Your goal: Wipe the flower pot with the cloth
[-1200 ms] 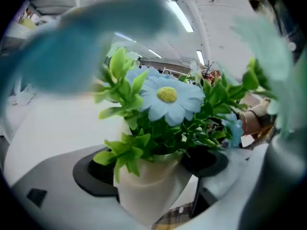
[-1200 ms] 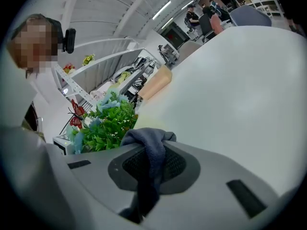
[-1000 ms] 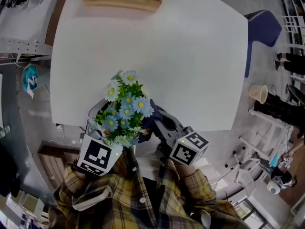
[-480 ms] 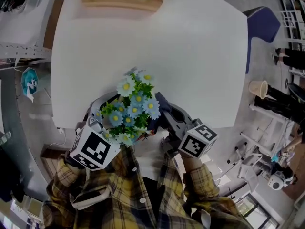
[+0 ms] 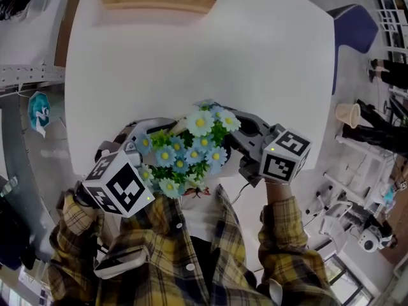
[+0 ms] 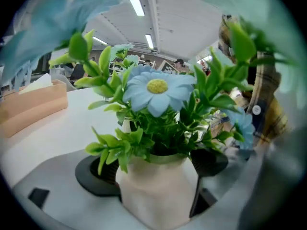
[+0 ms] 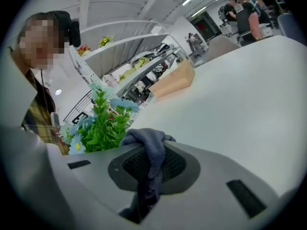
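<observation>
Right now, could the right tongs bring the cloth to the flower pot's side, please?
Probably yes: the right tongs, shut on the cloth, sit close beside the flowers, while the left tongs grip the flower pot, its near wall bare; only leaves overhang.

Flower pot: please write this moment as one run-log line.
left claw: shut on flower pot | right claw: shut on grey cloth | cloth-pot contact: none seen

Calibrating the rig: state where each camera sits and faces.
Head view: on the head, facing steeply down at the table; left gripper, right gripper and plaid shirt show.
Left gripper view: on that gripper, along its jaws clamping the pot.
Right gripper view: on that gripper, along its jaws pinching the cloth, across the table.
Shared: flowers in all three.
</observation>
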